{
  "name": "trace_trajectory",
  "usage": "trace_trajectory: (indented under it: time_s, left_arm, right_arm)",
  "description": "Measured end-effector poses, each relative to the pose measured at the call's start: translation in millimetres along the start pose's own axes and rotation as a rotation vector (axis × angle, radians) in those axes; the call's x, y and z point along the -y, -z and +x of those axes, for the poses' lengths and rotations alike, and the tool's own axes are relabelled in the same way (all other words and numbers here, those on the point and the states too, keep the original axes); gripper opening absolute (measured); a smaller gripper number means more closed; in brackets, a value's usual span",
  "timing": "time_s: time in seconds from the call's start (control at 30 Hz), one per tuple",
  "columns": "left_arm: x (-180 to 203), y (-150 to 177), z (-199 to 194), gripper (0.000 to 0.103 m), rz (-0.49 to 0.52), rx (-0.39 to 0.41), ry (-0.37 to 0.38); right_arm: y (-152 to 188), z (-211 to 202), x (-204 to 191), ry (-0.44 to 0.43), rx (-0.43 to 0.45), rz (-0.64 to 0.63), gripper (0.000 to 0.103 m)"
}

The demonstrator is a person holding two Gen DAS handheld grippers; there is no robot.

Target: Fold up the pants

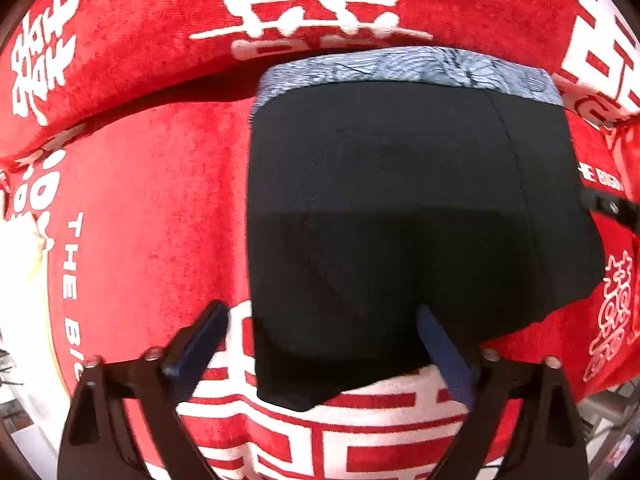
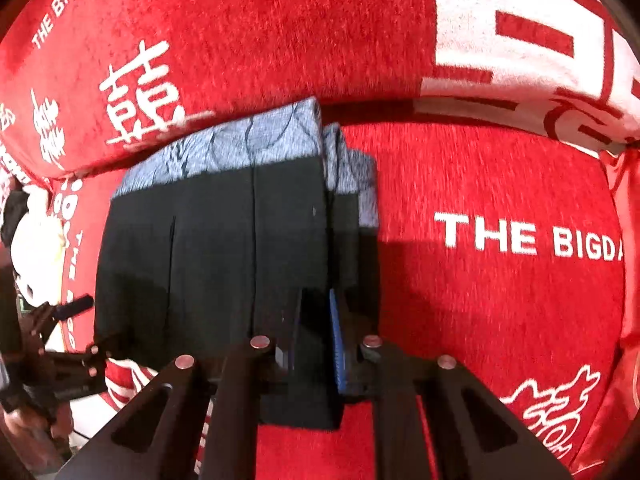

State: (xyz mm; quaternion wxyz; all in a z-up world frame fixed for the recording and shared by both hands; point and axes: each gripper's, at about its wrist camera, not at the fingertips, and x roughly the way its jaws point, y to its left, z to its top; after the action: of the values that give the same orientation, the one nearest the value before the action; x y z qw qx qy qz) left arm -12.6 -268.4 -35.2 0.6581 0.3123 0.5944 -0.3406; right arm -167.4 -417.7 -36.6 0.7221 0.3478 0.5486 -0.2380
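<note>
Red plush cover (image 1: pixel 152 208) with white characters bears folded black pants (image 1: pixel 400 220).

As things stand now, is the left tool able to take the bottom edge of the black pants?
Probably yes. The left tool is open wide, pointing down over the lower edge of the black pants, one finger on each side of that corner. Nothing lies between them on the red cloth.
</note>
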Motion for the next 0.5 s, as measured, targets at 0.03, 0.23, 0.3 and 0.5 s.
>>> trace_trajectory:
  time_s: [0.03, 0.23, 0.3, 0.5]
  left_arm:
    - [-1.2, -0.5, 1.3, 0.099, -0.004, -0.004, 0.008]
    - [-0.7, -1.1, 1.3, 0.099, -0.002, -0.006, 0.014]
    - [-0.3, -1.7, 1.9, 0.099, 0.004, -0.007, 0.012]
    - [-0.1, -4.3, 2.3, 0.099, 0.007, -0.010, 0.014]
  right_arm:
    - [3.2, -1.2, 1.1, -0.009, -0.005, 0.010, 0.015]
    - [9.9, -3.7, 7.6, -0.035, -0.016, 0.051, 0.016]
    - [10.8, -5.2, 9.6, -0.037, -0.010, 0.064, 0.016]
    - [11.5, -4.6, 7.2, -0.031, -0.006, 0.060, 0.016]
